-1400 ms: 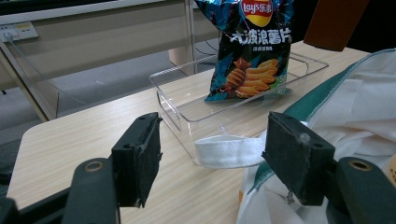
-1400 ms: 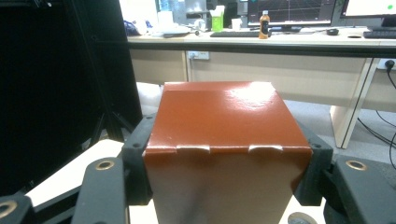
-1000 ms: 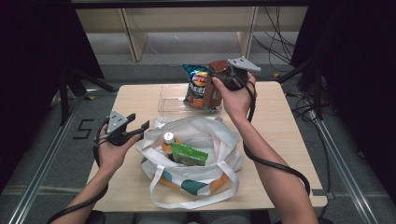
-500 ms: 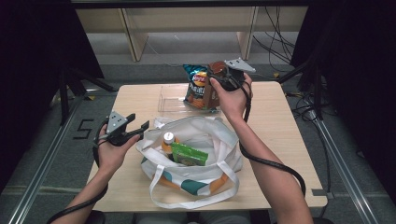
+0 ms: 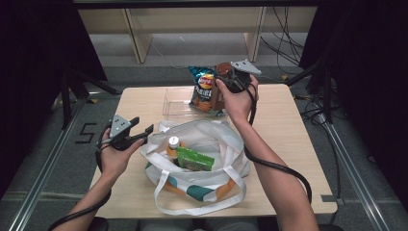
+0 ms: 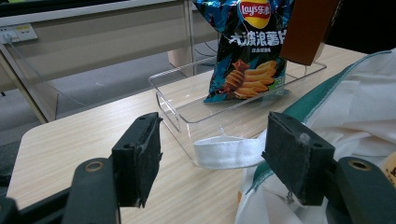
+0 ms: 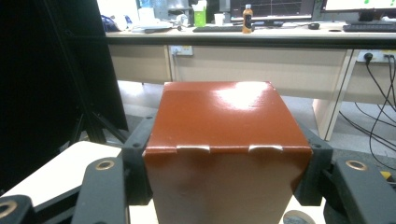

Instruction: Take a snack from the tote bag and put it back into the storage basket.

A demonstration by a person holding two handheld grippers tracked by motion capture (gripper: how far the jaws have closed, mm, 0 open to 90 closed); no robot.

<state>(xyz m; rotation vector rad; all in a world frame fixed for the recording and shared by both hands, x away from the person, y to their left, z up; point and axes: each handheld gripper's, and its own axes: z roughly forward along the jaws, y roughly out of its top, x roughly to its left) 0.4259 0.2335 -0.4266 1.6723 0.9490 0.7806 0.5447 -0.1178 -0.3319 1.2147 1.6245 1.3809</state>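
Two grippers worked at the table (image 5: 298,144): the right gripper (image 7: 224,186) clamped a brown box (image 7: 224,154) above the clear tray (image 6: 187,116) holding a chip bag (image 6: 250,51), while the left gripper (image 6: 219,158) hung wide open beside the white tote bag (image 5: 226,144).

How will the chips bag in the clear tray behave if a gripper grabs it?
The chips bag looks puffed and glossy, so probably light, crushable and a bit slippery. It stands in the clear tray beside the brown box, so a push would likely tip it.
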